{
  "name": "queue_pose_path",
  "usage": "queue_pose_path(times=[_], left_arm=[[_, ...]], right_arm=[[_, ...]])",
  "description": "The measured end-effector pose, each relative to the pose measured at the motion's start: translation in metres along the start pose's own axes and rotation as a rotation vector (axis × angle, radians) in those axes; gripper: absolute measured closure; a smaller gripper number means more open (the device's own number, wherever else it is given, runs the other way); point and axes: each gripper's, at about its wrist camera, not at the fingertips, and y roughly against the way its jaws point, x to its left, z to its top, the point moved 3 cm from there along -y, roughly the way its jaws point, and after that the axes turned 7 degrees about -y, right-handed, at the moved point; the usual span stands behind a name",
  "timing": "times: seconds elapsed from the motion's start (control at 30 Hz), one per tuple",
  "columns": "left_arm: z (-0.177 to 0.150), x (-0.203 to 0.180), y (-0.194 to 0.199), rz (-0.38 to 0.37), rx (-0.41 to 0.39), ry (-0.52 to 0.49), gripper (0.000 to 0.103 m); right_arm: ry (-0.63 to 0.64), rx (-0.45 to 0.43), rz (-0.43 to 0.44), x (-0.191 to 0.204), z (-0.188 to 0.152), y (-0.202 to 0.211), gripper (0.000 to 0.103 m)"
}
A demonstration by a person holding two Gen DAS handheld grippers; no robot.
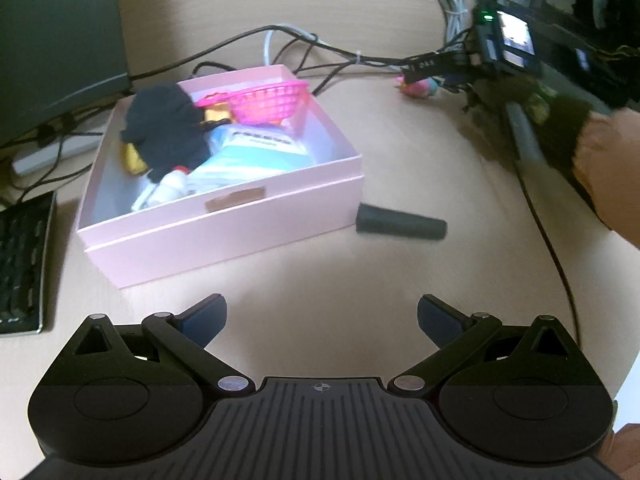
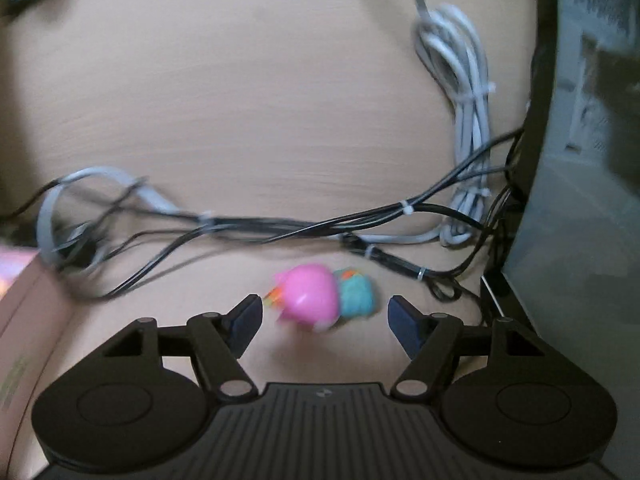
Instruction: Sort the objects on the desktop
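Low in the right wrist view, the pink and teal toy (image 2: 320, 300) lies between the spread, empty right gripper (image 2: 325, 322); blurred, it looks light and smooth, best pinched across its pink body. The pink box (image 1: 224, 232), centre-left, already holds a pink basket (image 1: 268, 102), a dark cloth (image 1: 168, 128) and packets. The left gripper (image 1: 322, 316) is open too.

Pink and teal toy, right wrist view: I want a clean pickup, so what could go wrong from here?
The right tool stands open with the pink and teal toy between its fingers, not gripped. Its rounded pink body could squirt out on closing. The black cables lie just beyond and could snag if the tool pushes further forward.
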Motion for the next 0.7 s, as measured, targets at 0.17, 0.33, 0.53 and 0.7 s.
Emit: queue_pose_path(times=[0.17, 0.33, 0.53, 0.7], left_arm=[[-0.004, -0.012, -0.004, -0.02, 0.019, -0.046, 0.0], [-0.004, -0.03, -0.014, -0.045, 0.036, -0.06, 0.0], [-0.014, -0.049, -0.02, 0.069, 0.019, -0.17, 0.0], [-0.016, -0.035, -0.022, 0.208, 0.006, -0.087, 0.0]], right_arm=[[0.023, 0.05, -0.046, 0.01, 0.001, -0.031, 0.048], [0.067, 0.033, -0.016, 0.019, -0.017, -0.001, 0.064], [0.121, 0.061, 0.138, 0.027, -0.074, 0.085, 0.065], [0.135, 0.133, 0.268, 0.036, -0.126, 0.157, 0.065]])
